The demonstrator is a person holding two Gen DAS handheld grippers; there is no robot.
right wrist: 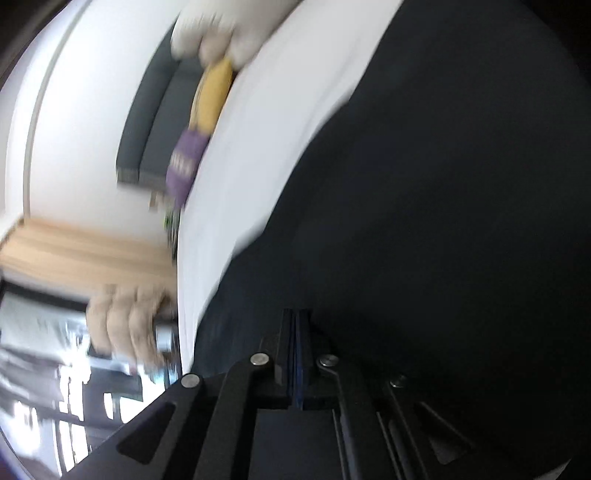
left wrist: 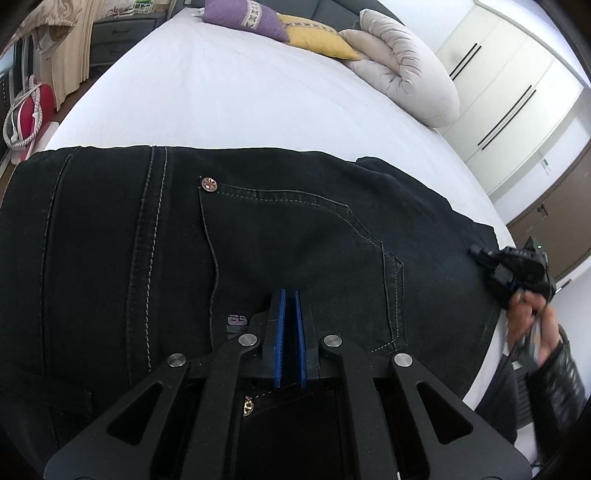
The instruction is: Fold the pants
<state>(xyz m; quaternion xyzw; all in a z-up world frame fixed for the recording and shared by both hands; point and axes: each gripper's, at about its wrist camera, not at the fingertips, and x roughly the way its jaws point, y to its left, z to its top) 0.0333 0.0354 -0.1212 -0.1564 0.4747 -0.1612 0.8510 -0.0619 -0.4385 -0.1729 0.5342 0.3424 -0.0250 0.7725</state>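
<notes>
The pants [left wrist: 258, 236], black denim with pale stitching, lay spread on the white bed [left wrist: 221, 96], back side up, with a back pocket [left wrist: 295, 251] and a copper rivet [left wrist: 209, 183] in plain view. The left gripper [left wrist: 290, 295] hung just above the pocket; its blue pads [left wrist: 279, 332] stood nearly together with a thin gap and held no cloth. The right gripper [right wrist: 295, 317] was at the right-hand edge of the pants. Its pads seemed pressed together, but the right wrist view was blurred, so I cannot tell if cloth was between them.

In my judgement, the heavy denim could slip from a shallow pinch, or only the top layer could be taken, and then the fold would come out crooked. Fast motion of the right side could also drag the pants over the sheet.

A small purple mark [left wrist: 236, 323] was printed near the pocket, partly hidden and not readable. Farther away lay a purple pillow [left wrist: 243, 16], a yellow pillow [left wrist: 317, 37] and a rolled duvet [left wrist: 406, 66].
</notes>
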